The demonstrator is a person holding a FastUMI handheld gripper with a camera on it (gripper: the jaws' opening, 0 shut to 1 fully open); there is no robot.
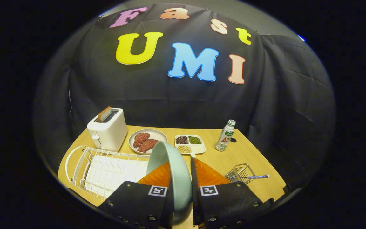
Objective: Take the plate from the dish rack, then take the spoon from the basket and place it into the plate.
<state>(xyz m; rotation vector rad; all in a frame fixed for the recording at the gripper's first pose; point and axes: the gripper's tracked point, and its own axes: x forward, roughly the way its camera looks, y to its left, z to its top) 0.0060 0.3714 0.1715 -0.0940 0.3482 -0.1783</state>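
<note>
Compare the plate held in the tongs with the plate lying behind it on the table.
The pale green plate stands on edge, pinched between the tongs; the beige plate lies flat beside the toaster. The green plate carries nothing; the beige plate carries two brown meat slices. Both are round and plain.

Wooden table [233, 159]: rack [106, 168], toaster [106, 130] (bread in), bottle [226, 136].

Pale green plate [173, 171] edge-on; spoon [255, 176] in basket [241, 171].
</note>
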